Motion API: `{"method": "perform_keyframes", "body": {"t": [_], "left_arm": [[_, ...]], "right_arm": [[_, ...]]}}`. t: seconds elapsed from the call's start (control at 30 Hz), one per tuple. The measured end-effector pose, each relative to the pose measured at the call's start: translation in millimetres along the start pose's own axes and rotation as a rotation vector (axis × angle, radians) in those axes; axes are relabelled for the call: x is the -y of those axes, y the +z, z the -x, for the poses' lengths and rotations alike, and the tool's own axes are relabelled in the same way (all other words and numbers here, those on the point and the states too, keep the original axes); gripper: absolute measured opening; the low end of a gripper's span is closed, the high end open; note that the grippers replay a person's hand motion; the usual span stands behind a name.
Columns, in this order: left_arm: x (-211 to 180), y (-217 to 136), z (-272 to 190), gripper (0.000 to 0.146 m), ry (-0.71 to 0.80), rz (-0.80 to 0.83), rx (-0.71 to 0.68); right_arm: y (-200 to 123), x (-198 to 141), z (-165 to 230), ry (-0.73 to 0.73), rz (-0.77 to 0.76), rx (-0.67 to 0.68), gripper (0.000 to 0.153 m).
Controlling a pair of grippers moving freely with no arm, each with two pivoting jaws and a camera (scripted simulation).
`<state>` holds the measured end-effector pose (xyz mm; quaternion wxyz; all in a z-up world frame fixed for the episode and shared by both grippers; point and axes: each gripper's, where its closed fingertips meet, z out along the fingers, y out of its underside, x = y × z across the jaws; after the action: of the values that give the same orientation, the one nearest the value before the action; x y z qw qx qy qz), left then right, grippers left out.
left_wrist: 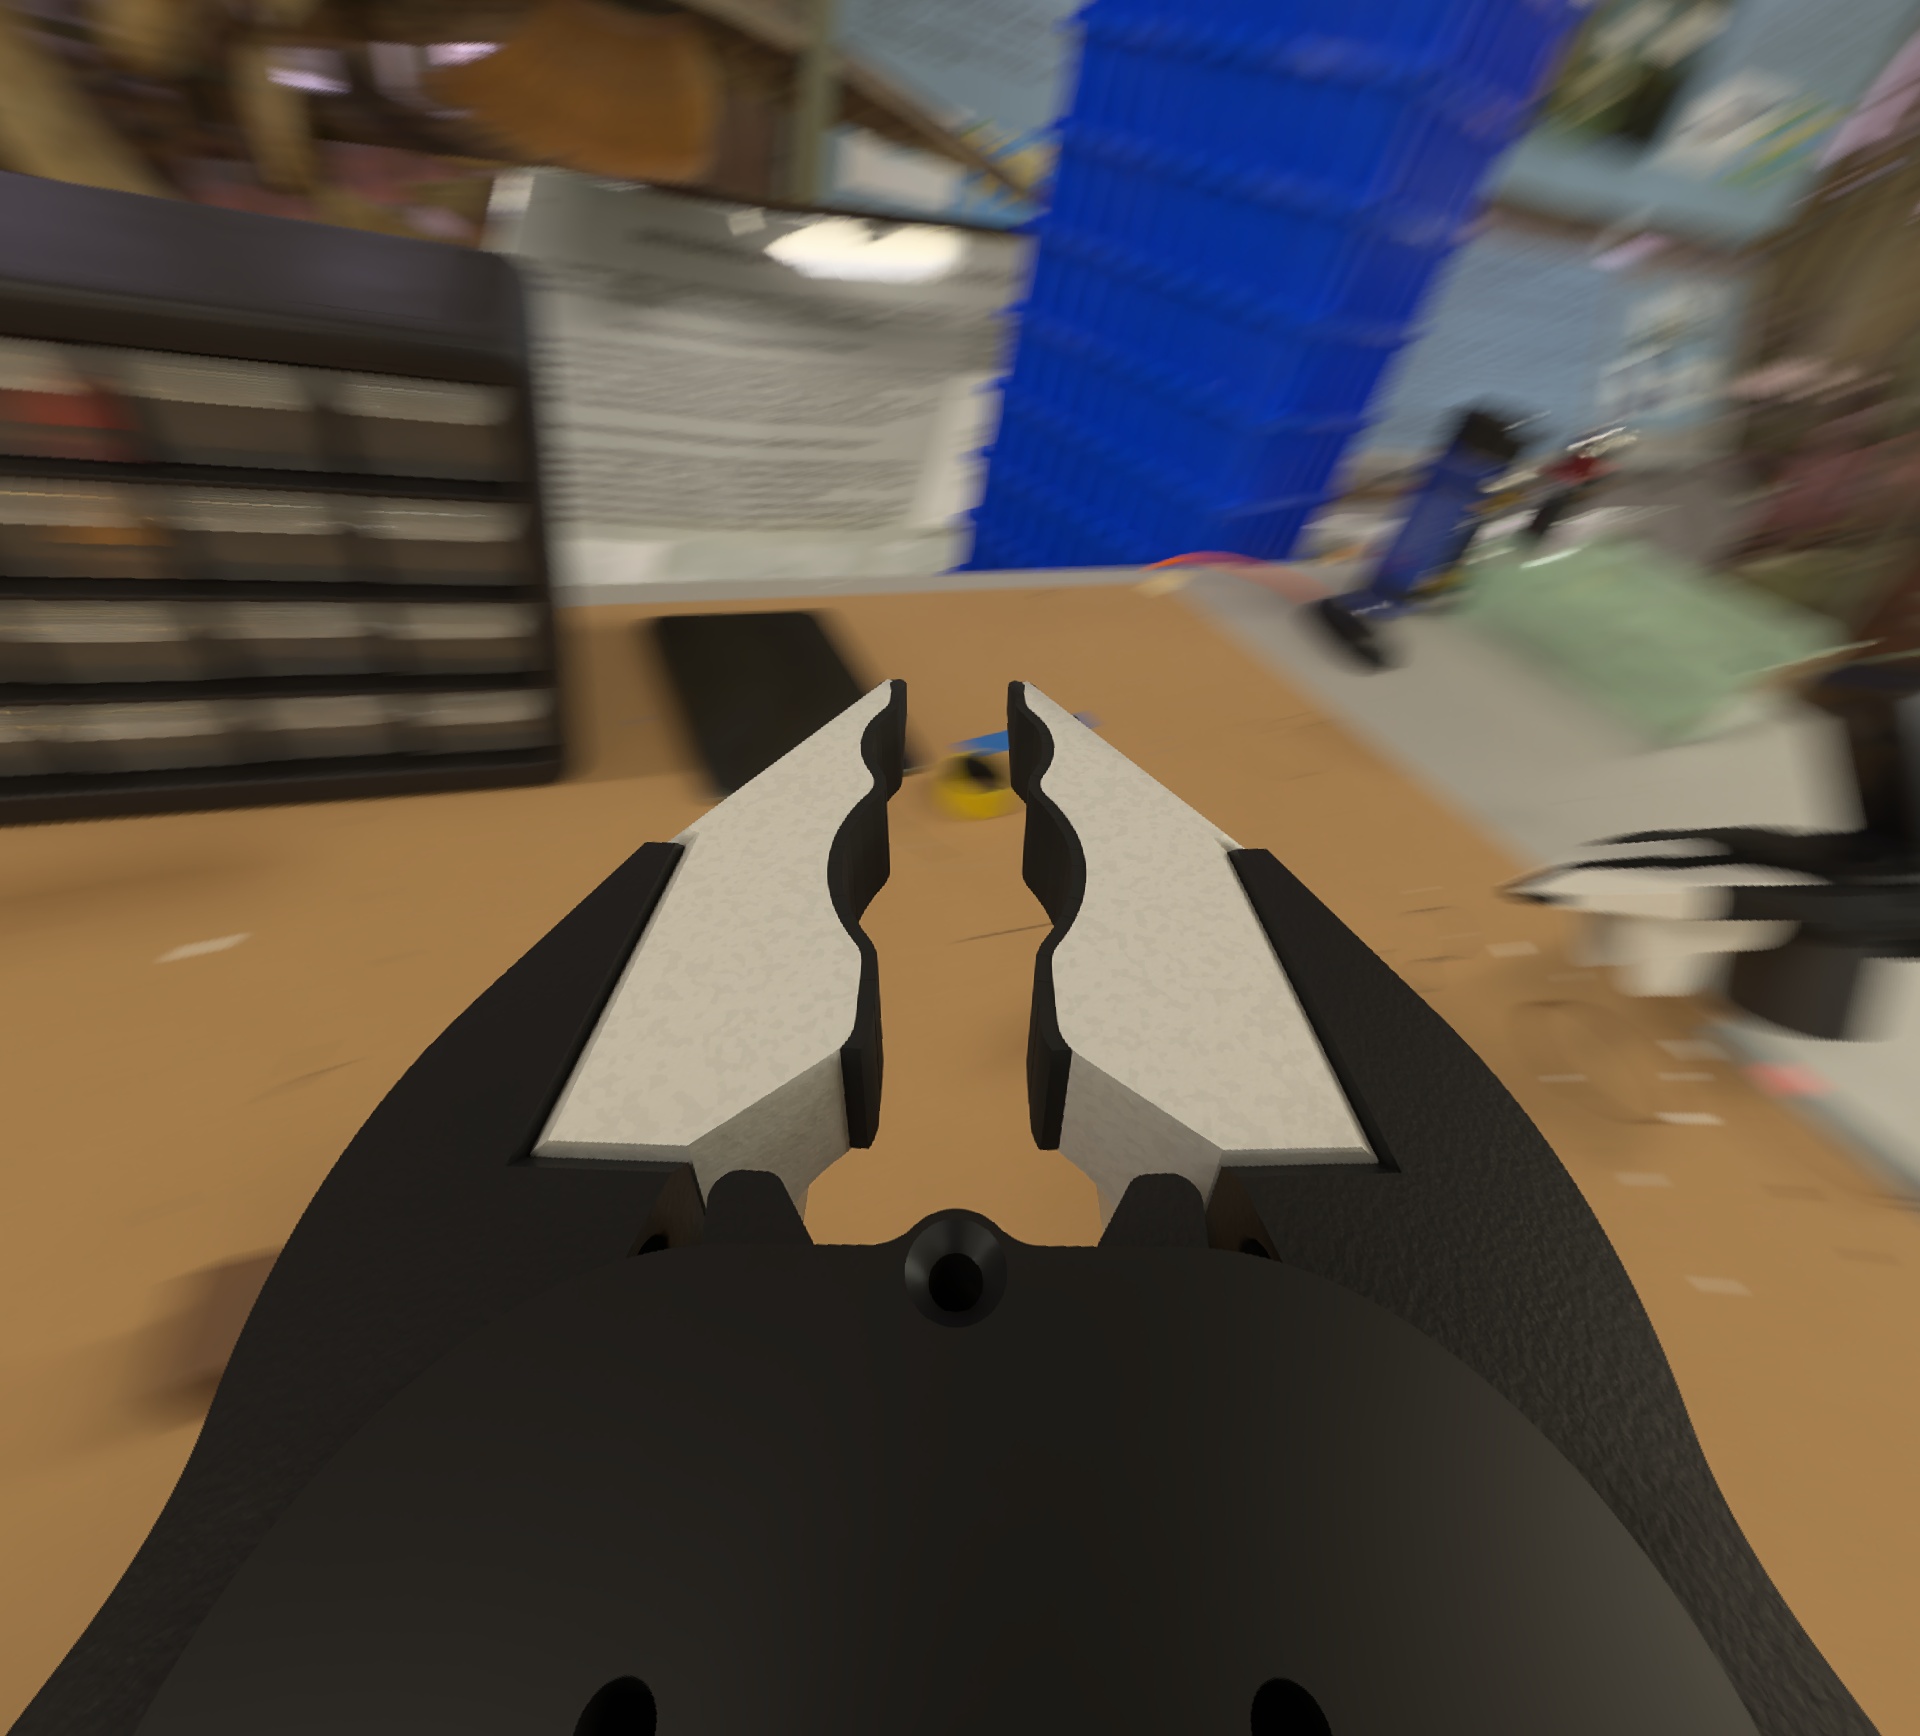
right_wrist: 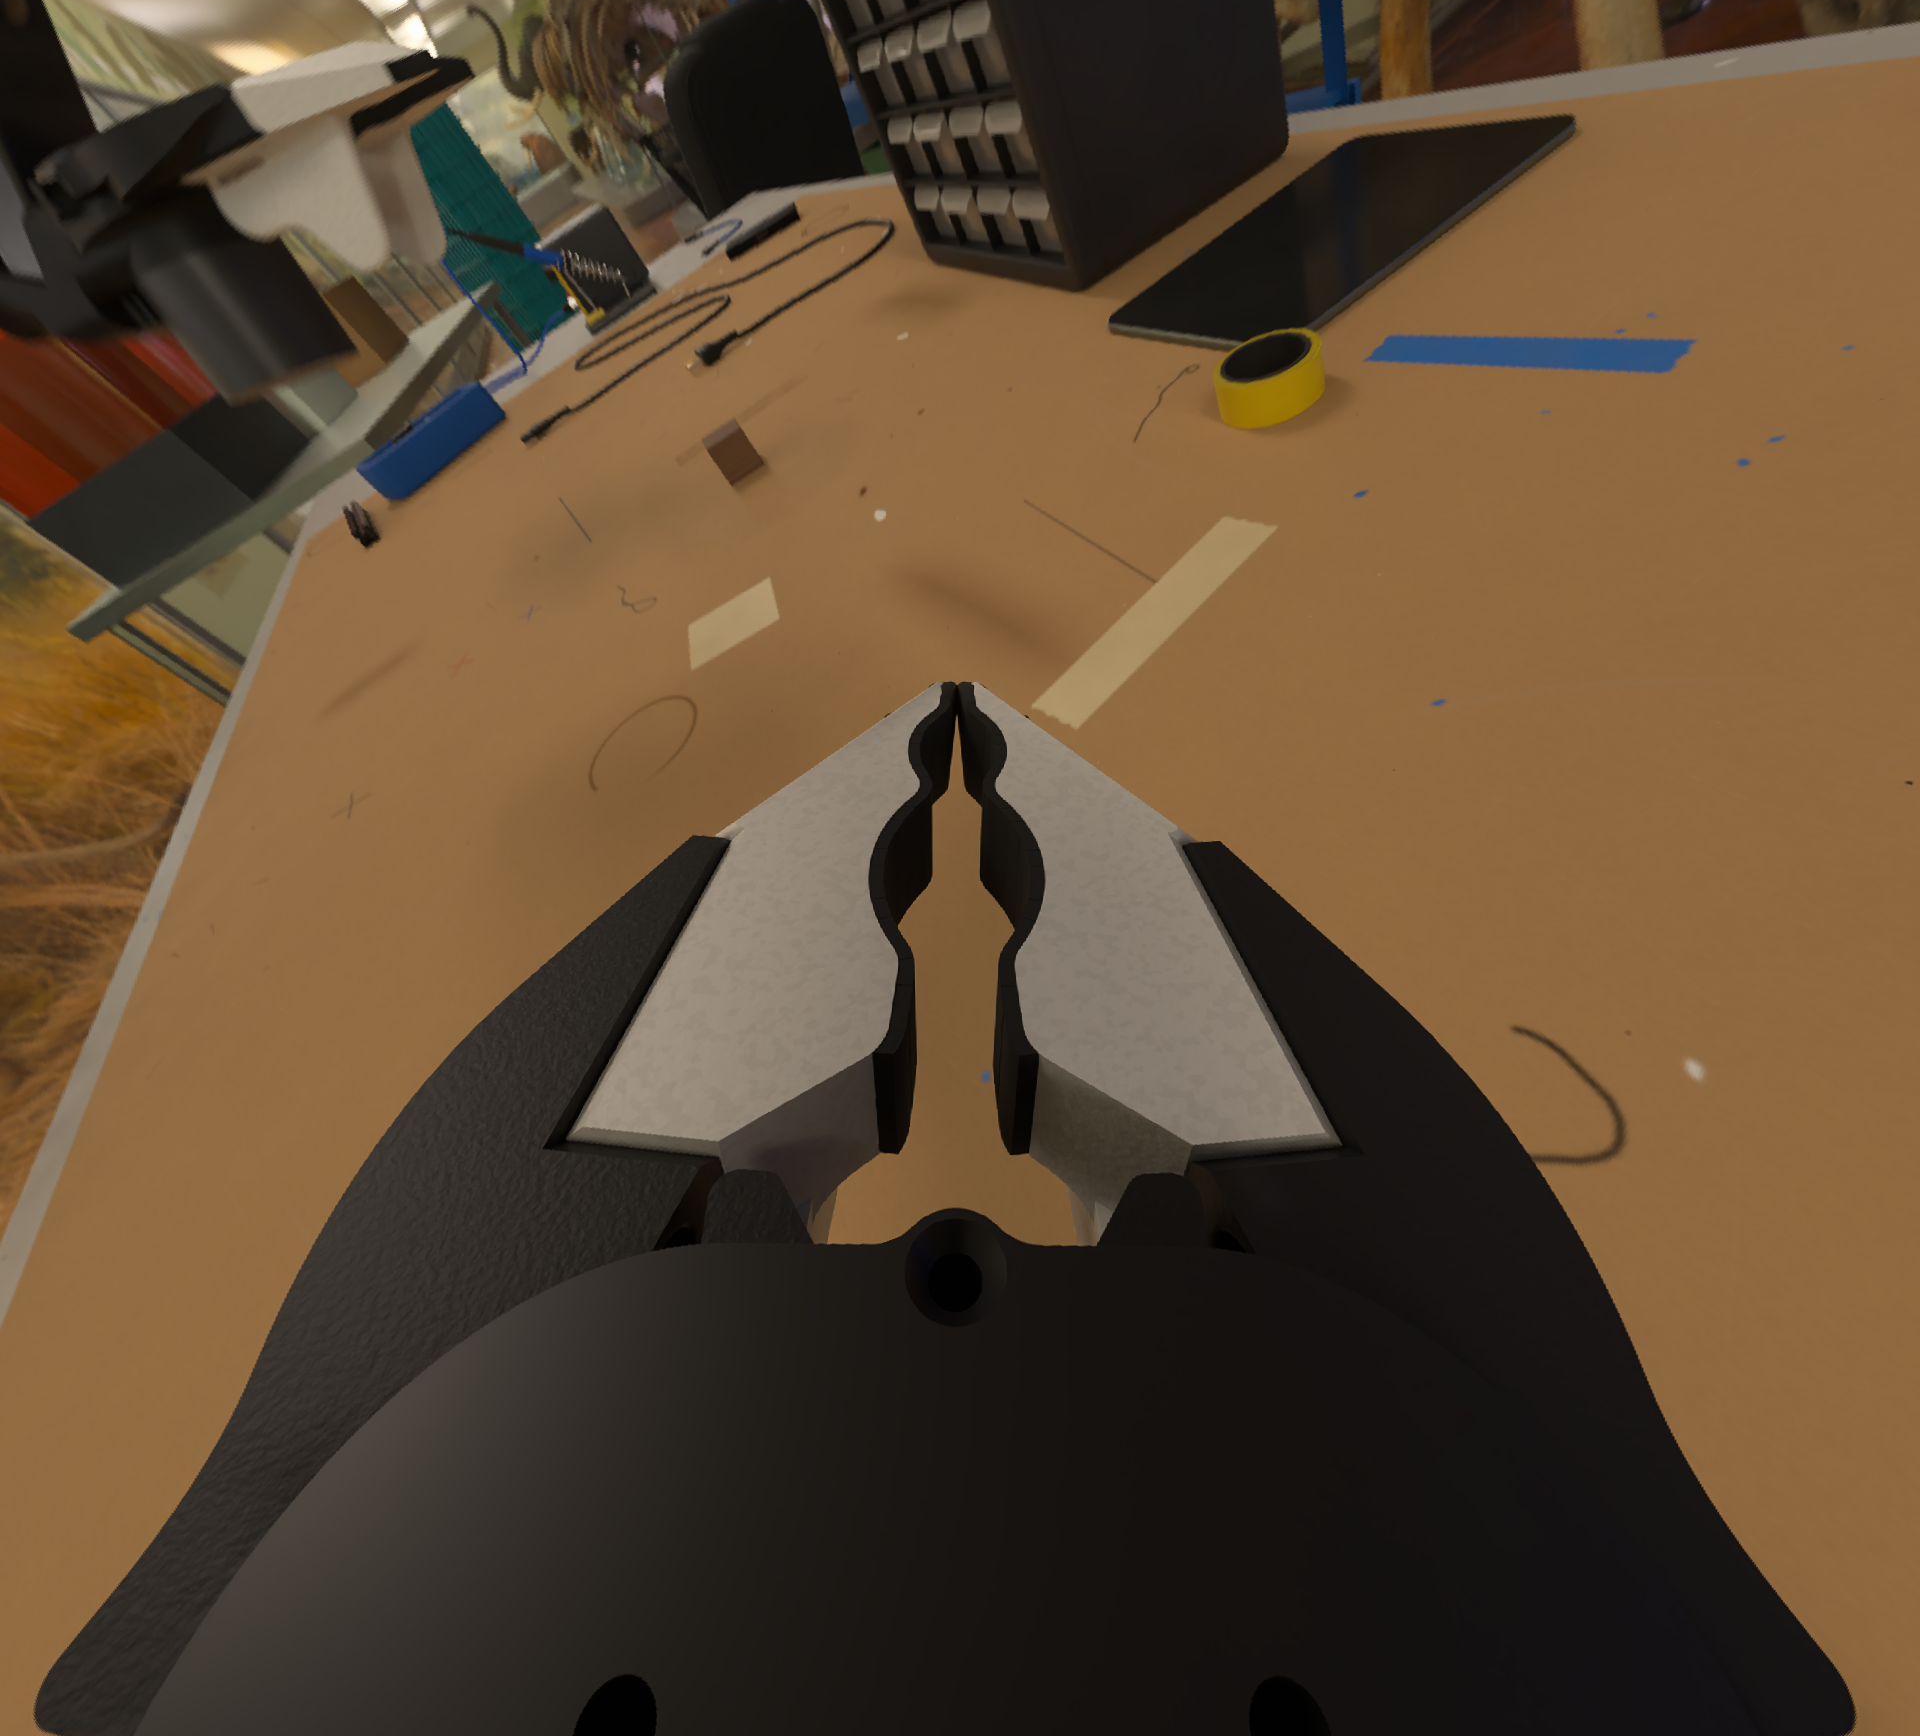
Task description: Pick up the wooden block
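Note:
The wooden block (right_wrist: pixel 734 450) is a small brown cube on the brown table (right_wrist: pixel 1558 751), far ahead and left of my right gripper (right_wrist: pixel 956 689). The right gripper is shut and empty, low over the table's near part. My left gripper (left_wrist: pixel 956 694) is open and empty, its fingers a small gap apart. The left wrist view is blurred and does not show the block. The left gripper also shows in the right wrist view (right_wrist: pixel 416 76), raised high at the far left, above and left of the block. The right gripper shows blurred in the left wrist view (left_wrist: pixel 1662 886).
A yellow tape roll (right_wrist: pixel 1270 377), a dark tablet (right_wrist: pixel 1351 221) and a black drawer cabinet (right_wrist: pixel 1039 45) stand at the far right. A black cable (right_wrist: pixel 727 304) and a blue object (right_wrist: pixel 431 439) lie beyond the block. The table's left edge (right_wrist: pixel 208 803) is close.

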<state>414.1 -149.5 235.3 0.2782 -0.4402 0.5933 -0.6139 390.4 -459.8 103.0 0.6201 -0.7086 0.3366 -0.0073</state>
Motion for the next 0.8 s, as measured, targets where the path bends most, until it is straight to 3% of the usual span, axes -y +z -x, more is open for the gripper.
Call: {"method": "perform_keyframes", "body": {"t": [0.07,0.13,0.27,0.37,0.47,0.63,0.8], "left_arm": [[1.1,-15.7,62.8,0.020,0.115,0.091,0.230],[-15.0,-27.7,123.4,0.021,0.104,0.181,0.409],[-88.8,-33.3,186.4,0.034,-0.060,0.464,0.465],[-132.4,-34.6,204.6,0.046,-0.037,0.642,0.495],[-157.0,-28.9,208.1,0.049,-0.041,0.705,0.475],[-163.9,-25.0,207.8,0.039,-0.059,0.695,0.454],[-164.7,-29.2,205.6,0.038,-0.089,0.696,0.437]], "right_arm": [[2.6,-4.4,1.6,-0.018,0.030,-0.003,0.000],[5.2,-9.1,1.8,-0.040,0.058,-0.014,0.000],[9.5,-15.5,-0.1,-0.065,0.102,-0.034,0.000],[11.7,-18.2,-1.4,-0.054,0.115,-0.030,0.000],[13.0,-18.2,-2.3,-0.024,0.108,-0.018,0.000],[10.6,-16.3,-1.7,-0.013,0.094,-0.014,0.000],[9.7,-16.4,0.8,-0.022,0.095,-0.007,0.000]]}}
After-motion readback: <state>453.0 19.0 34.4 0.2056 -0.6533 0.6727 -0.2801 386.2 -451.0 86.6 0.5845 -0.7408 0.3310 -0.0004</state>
